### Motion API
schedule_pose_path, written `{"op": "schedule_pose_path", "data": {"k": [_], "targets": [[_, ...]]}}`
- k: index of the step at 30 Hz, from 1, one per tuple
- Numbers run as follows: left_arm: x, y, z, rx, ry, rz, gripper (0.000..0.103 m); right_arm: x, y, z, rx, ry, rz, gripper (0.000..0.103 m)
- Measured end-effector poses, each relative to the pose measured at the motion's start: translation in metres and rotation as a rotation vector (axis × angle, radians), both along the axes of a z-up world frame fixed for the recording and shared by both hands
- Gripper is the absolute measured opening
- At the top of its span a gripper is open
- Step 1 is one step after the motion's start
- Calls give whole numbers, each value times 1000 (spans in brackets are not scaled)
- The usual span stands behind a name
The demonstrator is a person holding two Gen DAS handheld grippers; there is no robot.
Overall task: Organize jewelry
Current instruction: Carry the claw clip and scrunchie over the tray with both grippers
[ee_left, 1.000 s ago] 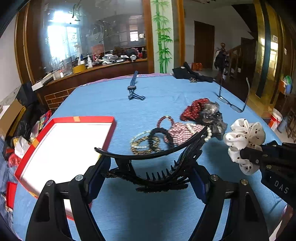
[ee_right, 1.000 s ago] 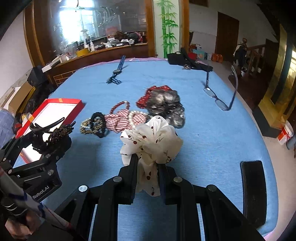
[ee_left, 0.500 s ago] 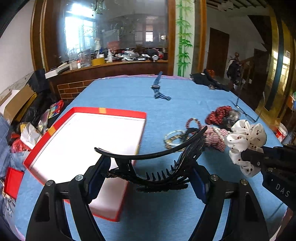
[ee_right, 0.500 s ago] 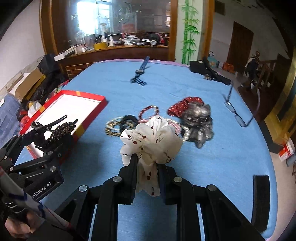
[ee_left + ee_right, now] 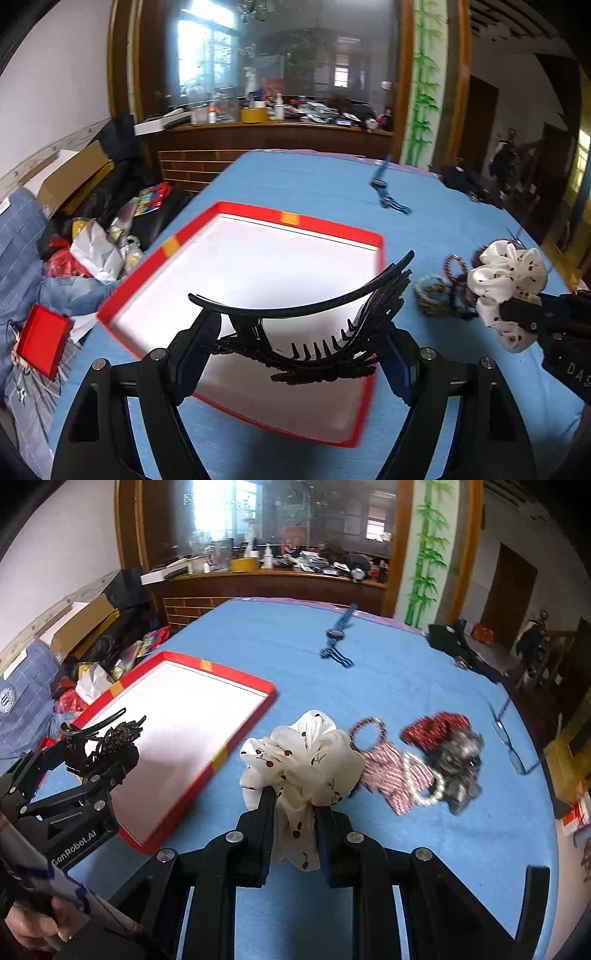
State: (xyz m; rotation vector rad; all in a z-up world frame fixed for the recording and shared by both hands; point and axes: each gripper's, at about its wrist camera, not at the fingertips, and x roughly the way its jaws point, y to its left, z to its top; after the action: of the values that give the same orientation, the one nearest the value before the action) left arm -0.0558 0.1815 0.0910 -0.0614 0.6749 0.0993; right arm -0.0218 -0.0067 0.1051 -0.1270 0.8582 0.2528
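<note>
You hold one hair thing in each gripper above the blue table [image 5: 280, 650].

Your left gripper [image 5: 299, 343] pinches a big black hair claw [image 5: 314, 325] over the red box [image 5: 295, 221] with the white inside, which sits by the table's left edge. Your right gripper [image 5: 293, 812] squeezes a white scrunchie [image 5: 303, 757] with little red cherries, just right of the box. More beads and scrunchies [image 5: 424, 760] lie in a heap nearer the table's right edge.
</note>
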Motion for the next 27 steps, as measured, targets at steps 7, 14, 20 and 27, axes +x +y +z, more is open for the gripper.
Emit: {"op": "schedule_pose_path", "data": {"k": [7,14,20,27], "targets": [[18,39,2,26,17,53,80,26,32,9,23,15,55,22],[58,72,10,53,44,64,80,79,63,16,123,80,110,22],[110,98,-5,23,139,74,80,123,101,-2,160,149,143,24],[152,127,-24,4,207,133,80,163,144,-31,189,210,181,25]]}}
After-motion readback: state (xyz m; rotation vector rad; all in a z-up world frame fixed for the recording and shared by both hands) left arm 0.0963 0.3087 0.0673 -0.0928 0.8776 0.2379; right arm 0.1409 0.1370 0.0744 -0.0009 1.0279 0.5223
